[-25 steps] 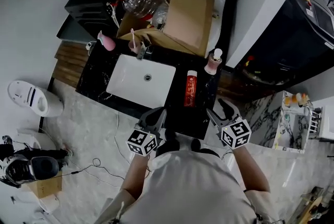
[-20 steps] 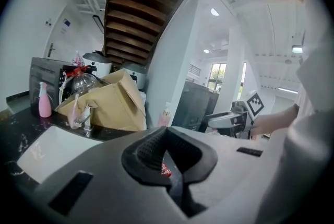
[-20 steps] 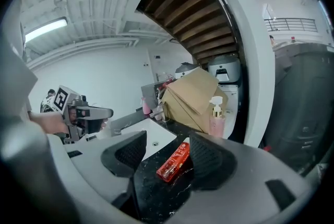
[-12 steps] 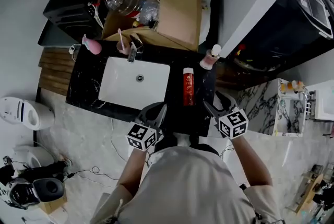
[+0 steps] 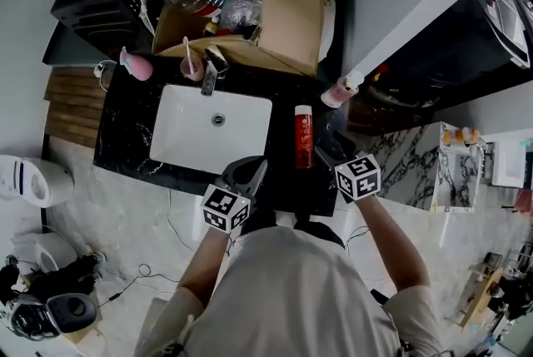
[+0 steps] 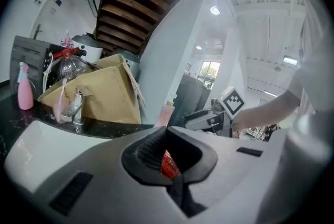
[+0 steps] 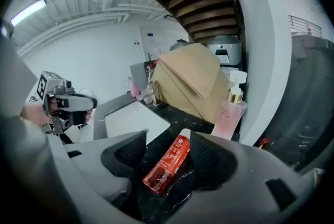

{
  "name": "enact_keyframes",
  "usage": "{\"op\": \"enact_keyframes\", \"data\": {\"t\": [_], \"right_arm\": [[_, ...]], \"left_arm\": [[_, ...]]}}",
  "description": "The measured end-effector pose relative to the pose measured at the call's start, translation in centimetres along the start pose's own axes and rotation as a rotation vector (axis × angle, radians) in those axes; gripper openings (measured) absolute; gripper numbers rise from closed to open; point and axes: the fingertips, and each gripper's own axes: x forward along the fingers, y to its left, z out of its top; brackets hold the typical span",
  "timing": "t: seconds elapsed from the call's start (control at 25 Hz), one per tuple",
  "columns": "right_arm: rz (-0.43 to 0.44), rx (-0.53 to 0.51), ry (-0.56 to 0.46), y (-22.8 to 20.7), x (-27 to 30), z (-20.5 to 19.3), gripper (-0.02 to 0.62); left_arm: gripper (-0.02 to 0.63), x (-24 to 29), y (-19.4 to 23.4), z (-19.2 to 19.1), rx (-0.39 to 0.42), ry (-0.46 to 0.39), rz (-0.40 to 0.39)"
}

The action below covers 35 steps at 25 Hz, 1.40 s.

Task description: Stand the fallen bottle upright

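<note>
Red bottle (image 5: 304,136), one only, lying flat on black marble desk (image 5: 133,122), just right of one white sink (image 5: 187,118), white cap toward back. White print on label, too small to read. One pink pump bottle (image 5: 340,91) upright behind it; one cardboard box (image 5: 291,6). Right tongs (image 7: 169,152) open, jaws either side of bottle, not touching. Left tongs (image 6: 172,163) closed, empty, near desk front edge.

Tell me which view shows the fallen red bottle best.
Right gripper view: the red bottle lies on its side, whole and close, cap pointing away. The head view shows it whole but small; the left gripper view shows only a red sliver.
</note>
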Motion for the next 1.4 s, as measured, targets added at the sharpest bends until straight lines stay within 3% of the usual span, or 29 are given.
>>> {"op": "enact_keyframes", "data": {"t": [0.24, 0.44, 0.96, 1.4], "right_arm": [[-0.021, 0.010, 0.096, -0.3, 4.9, -2.2, 0.265], [-0.030, 0.086, 0.181, -1.0, 9.0, -4.5, 0.276], [-0.157, 0.154, 0.300, -4.1, 15.6, -7.3, 0.299], [-0.207, 0.243, 0.357, -3.8, 19.4, -8.4, 0.336]], "left_arm": [[0.006, 0.2, 1.9, -0.9, -0.005, 0.030, -0.024], [0.006, 0.4, 3.4, -1.5, -0.012, 0.048, -0.033], [0.006, 0.0, 6.5, -3.2, -0.051, 0.060, -0.025], [0.006, -1.2, 8.0, -4.9, -0.078, 0.077, -0.001]]}}
